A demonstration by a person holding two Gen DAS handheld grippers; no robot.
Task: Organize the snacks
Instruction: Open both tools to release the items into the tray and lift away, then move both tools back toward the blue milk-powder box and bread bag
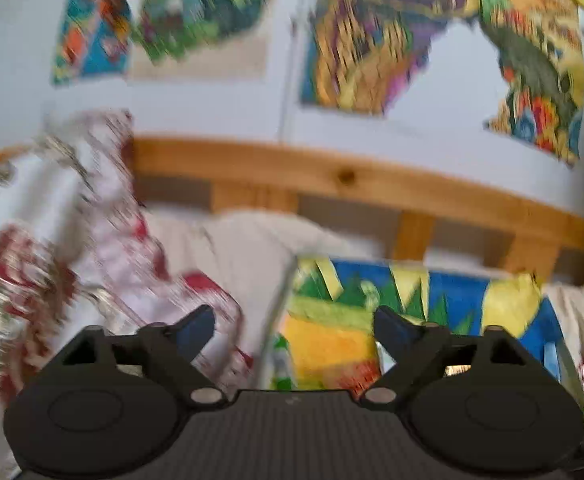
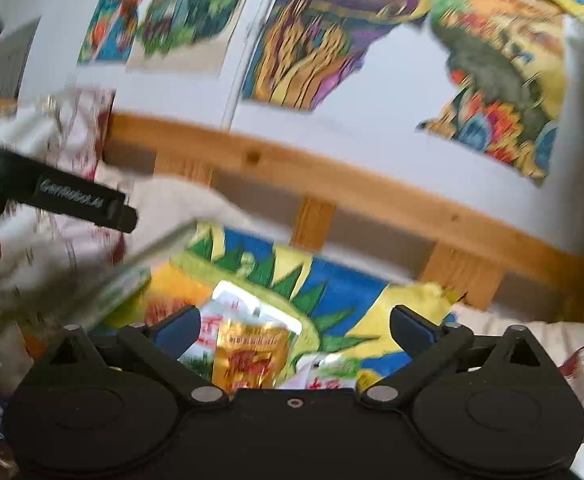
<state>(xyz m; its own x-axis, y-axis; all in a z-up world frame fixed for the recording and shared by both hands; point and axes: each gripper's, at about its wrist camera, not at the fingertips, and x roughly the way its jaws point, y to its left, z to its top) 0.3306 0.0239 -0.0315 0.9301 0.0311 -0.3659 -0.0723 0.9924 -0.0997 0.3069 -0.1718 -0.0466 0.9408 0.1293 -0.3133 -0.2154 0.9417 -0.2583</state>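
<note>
On my left wrist view, blurred, my left gripper (image 1: 294, 326) is spread wide and grasps nothing, hovering over a colourful board (image 1: 412, 300) lying on the bed by the wooden headboard (image 1: 332, 172).

On my right wrist view, my right gripper (image 2: 296, 328) is released too, above a gold snack packet (image 2: 249, 354) and white packets (image 2: 227, 308) resting on that board (image 2: 344, 292).

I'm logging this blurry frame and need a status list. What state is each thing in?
Left claw: open, holding nothing.
Right claw: open, holding nothing.
Gold snack packet: lying on the colourful cloth, below the right claw, ungripped.
White snack packet: lying partly under the gold one.
Colourful cloth: spread on the bed.
</note>
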